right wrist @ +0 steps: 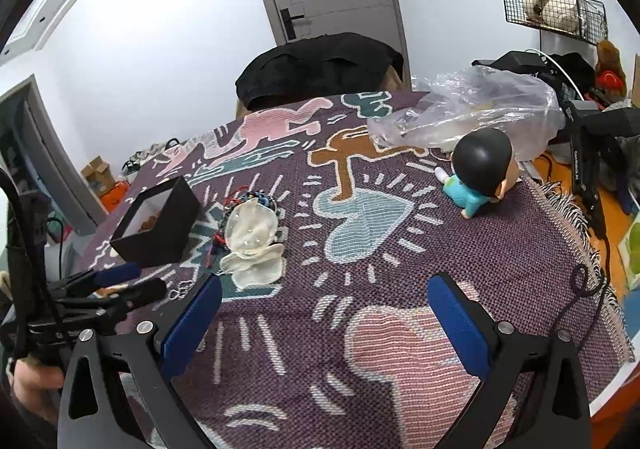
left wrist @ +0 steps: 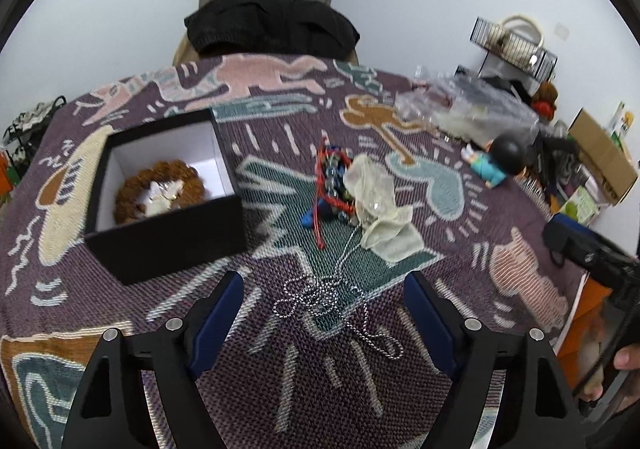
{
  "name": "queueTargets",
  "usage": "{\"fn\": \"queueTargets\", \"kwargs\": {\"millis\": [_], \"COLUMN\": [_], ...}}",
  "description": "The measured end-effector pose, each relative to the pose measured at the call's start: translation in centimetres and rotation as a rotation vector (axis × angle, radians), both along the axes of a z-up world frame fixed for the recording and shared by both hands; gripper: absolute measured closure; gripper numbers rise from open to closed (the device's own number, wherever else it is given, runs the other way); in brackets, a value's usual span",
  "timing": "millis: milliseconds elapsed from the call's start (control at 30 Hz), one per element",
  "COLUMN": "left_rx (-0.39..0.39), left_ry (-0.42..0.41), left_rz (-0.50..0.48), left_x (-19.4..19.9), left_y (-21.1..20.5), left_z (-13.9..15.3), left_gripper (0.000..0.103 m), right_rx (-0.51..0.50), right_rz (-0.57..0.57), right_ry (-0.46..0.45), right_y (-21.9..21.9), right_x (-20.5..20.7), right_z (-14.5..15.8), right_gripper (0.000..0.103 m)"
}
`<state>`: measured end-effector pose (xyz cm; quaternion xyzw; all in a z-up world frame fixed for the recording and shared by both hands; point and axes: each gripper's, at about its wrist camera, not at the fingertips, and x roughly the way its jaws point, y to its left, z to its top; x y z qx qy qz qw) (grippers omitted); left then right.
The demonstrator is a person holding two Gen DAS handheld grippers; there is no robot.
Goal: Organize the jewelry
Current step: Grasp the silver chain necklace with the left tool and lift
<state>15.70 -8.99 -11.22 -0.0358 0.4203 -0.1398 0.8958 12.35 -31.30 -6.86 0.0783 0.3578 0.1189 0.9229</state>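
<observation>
A fine silver ball chain [left wrist: 336, 301] lay tangled on the woven cloth [left wrist: 460, 261], directly between the blue pads of the left gripper [left wrist: 324, 309], whose jaws were held wide apart with nothing in them. The chain was judged light, limp and slippery, best pinched at its bunched knot rather than at a trailing loop. Just beyond it were heaped a red cord bracelet [left wrist: 320, 185], beads and a sheer pouch [left wrist: 380, 205]. A black box [left wrist: 168, 233] holding a brown bead bracelet [left wrist: 160, 177] stood to the left. The right gripper [right wrist: 324, 313] was likewise spread empty over bare cloth. A figurine [right wrist: 480, 173] and plastic bag [right wrist: 472, 105] were seen farther off.
</observation>
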Motion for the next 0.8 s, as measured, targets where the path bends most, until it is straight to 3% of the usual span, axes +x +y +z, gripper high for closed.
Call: {"fn": "queueTargets", "kwargs": {"millis": [233,400,533,633,733,800], "left_rx": [0.046,0.135,0.140,0.110,0.083,0.063], "left_ry": [0.080,0.047,0.039,0.043,0.029,0.012], "left_rz": [0.012,0.012,-0.006,-0.026,-0.050,-0.058], "left_x": [1.4,0.9,1.1,1.3,1.0,0.8], "left_y": [-0.7,-1.5,-1.5,-1.3,-1.3,-1.3], "left_z": [-2.8,-3.0,-2.9,-2.8,-2.1,-1.5], "left_gripper": [0.034,0.042,0.078,0.083,0.099,0.099], "right_rx": [0.020,0.038,0.035,0.042,0.047,0.048], "right_rz": [-0.013,0.038,0.061,0.073,0.080,0.087], "right_ry": [0.002,0.046,0.061,0.073,0.085,0.094], "right_y": [-0.8,0.0,1.0,1.4,1.7,2.0], "right_x": [0.4,0.9,1.1,1.3,1.6,1.7], "right_z": [-0.8,-1.5,-1.9,-2.1,-2.4,-2.6], "right_gripper": [0.000,0.000,0.000,0.000,0.000,0.002]}}
